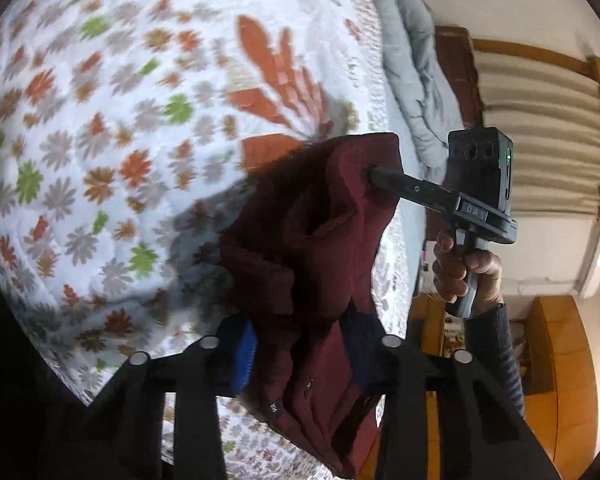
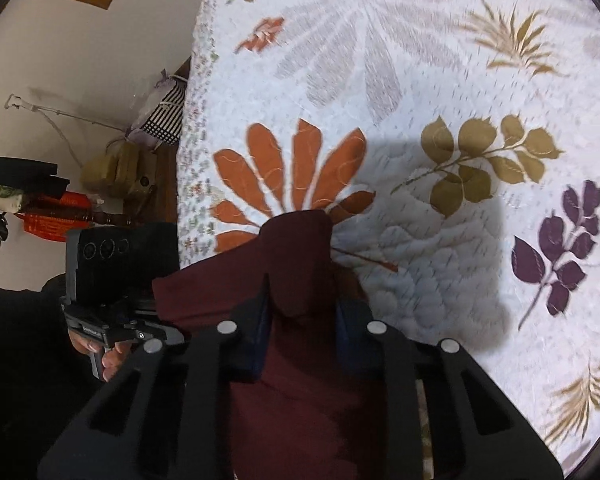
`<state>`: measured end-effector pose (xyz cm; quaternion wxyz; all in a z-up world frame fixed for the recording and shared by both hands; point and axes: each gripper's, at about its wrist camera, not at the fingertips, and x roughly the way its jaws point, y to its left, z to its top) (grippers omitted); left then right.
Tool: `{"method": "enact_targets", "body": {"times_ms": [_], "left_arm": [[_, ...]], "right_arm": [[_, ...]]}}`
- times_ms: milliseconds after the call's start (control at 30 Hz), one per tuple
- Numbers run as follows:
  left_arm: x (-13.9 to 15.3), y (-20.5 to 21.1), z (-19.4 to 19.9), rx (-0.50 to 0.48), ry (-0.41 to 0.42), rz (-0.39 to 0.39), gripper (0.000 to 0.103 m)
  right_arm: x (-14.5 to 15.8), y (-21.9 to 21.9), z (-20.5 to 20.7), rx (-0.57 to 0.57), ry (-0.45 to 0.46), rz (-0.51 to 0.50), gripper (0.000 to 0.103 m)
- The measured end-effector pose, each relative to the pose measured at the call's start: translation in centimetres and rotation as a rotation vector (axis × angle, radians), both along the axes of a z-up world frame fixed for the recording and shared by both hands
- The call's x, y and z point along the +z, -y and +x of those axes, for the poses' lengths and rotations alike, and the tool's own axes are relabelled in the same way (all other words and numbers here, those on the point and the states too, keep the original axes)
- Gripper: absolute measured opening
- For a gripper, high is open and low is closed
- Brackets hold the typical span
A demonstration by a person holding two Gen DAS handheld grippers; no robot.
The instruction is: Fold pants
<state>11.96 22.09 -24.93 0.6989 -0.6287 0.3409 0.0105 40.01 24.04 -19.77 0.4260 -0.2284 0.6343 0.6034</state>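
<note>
The maroon pants [image 1: 300, 264] hang bunched above the bed's flowered quilt [image 1: 112, 128], lifted clear of it between both tools. The left claw [image 1: 300, 360] pinches a thick fold of the cloth between its pads. The right claw [image 2: 300, 340] likewise pinches a fold, with a hump of fabric rising just beyond its tips, over the quilt's orange leaf print [image 2: 292, 168].

Dark maroon fabric pants [image 2: 300, 248]: plain, no print. White quilted bedspread [image 2: 440, 60]: large orange flower, olive and purple leaf sprigs, grey fan shapes; in the left wrist view, small orange, grey and green flowers. Pale grey crumpled blanket [image 1: 416, 80]. Black plastic right gripper [image 1: 384, 178], black left gripper [image 1: 300, 356] with one blue pad.
</note>
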Motion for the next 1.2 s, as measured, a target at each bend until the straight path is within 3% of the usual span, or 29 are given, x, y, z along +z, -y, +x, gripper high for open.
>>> {"method": "enact_targets", "body": {"times_ms": [333, 733, 1200], "left_arm": [[7.2, 2.3, 0.5, -0.092, 0.139, 0.161, 0.033], [16.4, 8.0, 1.3, -0.264, 0.304, 0.356, 0.033], [23.1, 17.3, 3.0, -0.507, 0.426, 0.509, 0.033]], "right_arm": [[8.4, 4.2, -1.4, -0.07, 0.138, 0.081, 0.024], [18.9, 13.3, -2.9, -0.196, 0.293, 0.151, 0.023], [24.7, 26.4, -5.0, -0.378, 0.384, 0.208, 0.021]]}}
